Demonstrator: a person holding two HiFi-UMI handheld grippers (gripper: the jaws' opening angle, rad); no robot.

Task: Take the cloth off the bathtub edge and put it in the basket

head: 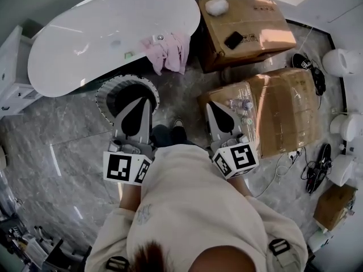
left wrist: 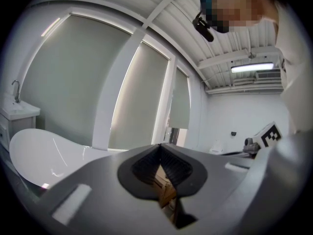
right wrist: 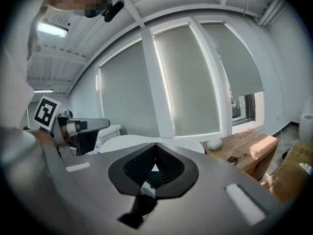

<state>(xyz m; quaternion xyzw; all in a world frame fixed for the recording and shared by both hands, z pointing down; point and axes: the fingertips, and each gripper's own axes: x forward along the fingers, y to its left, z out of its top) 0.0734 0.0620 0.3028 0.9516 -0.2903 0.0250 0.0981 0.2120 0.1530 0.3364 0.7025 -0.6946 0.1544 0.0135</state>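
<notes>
Head view: pink cloth (head: 168, 51) lay draped over bathtub (head: 85, 50) edge, ribbed basket (head: 108, 86) just below, cardboard box (head: 249, 16) print unreadable. Left gripper view: left gripper (head: 145, 101) jaws met, empty. Right gripper view: right gripper (head: 211, 104) likewise closed, empty.

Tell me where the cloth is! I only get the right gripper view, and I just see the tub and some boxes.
Observer: The head view shows the pink cloth draped over the bathtub edge, on the side nearest you.
Operator: And where's the basket?
Observer: The basket stands on the floor right beside the tub. In the head view the left claw is over it, shut and empty.
</notes>
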